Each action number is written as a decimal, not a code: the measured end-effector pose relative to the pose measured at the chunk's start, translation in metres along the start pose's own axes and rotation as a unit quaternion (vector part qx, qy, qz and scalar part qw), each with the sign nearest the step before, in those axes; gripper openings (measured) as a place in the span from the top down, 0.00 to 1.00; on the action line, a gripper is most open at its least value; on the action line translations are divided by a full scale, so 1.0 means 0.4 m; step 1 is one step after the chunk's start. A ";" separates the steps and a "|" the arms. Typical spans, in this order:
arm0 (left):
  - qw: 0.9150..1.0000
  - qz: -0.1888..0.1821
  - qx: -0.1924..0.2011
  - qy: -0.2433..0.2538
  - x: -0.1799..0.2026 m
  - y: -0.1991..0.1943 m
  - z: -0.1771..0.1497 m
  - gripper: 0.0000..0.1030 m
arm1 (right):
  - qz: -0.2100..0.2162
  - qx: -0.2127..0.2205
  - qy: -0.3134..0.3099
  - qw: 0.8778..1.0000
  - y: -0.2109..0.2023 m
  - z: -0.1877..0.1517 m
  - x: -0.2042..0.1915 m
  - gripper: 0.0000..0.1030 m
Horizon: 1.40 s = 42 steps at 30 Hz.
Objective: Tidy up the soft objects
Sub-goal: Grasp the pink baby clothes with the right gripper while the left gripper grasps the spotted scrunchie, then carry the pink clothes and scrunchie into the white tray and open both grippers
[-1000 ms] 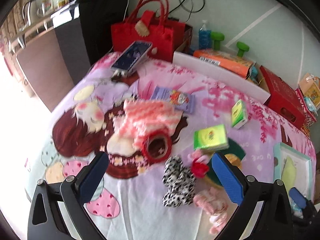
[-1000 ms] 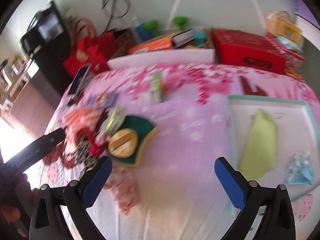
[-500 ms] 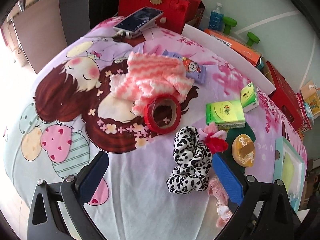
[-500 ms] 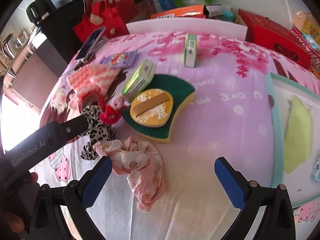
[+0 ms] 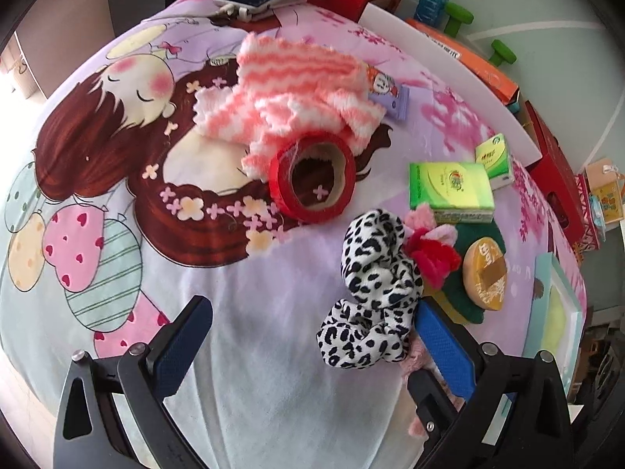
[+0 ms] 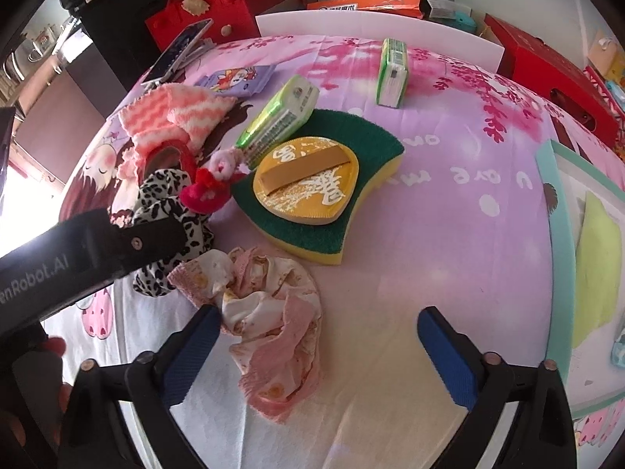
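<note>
Hovering over crumpled soft things on a cartoon-print blanket [image 5: 273, 351].

Leopard-print scrunchie [image 5: 375, 289] lies bunched just beside the left gripper [image 5: 312, 336], whose fingers are spread wide and hold nothing. The pink crumpled cloth [image 6: 269, 312] sits between the right gripper [image 6: 318, 338]'s parted fingers, touching the left one. Bare blanket lies right of the cloth, before the teal-rimmed tray [image 6: 547, 179].

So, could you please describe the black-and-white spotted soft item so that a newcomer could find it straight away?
Start at the red tape roll in the middle of the cartoon-print blanket. Just in front of it, toward the grippers, lies the leopard-print scrunchie, beside a red and pink fluffy scrunchie. It is the only black-and-white spotted fabric; its neighbours are pink, red or green.
</note>
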State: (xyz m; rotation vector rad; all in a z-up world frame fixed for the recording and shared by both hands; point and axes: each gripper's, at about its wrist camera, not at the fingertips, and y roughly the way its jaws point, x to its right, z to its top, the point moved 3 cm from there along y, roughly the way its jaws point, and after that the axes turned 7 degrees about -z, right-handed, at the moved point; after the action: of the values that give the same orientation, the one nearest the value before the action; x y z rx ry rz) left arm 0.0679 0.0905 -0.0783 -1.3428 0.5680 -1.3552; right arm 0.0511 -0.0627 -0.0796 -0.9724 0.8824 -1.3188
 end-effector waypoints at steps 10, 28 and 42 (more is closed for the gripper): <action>1.000 -0.005 -0.022 0.007 0.010 0.053 -0.001 0.01 | -0.007 -0.007 -0.020 1.000 0.016 -0.009 -0.009 0.32; 0.996 -0.078 -0.029 0.035 0.097 0.093 0.023 0.69 | 0.036 -0.010 -0.032 0.999 0.006 -0.017 -0.077 0.68; 0.995 -0.094 -0.006 0.035 0.068 0.026 0.012 0.72 | 0.055 -0.007 -0.024 0.998 -0.008 -0.019 -0.037 0.77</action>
State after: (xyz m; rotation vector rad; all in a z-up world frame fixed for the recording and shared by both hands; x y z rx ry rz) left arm 0.0823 0.0648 -0.0759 -1.3895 0.5067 -1.5583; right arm 0.0417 -0.0483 -0.0796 -0.9487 0.8976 -1.1926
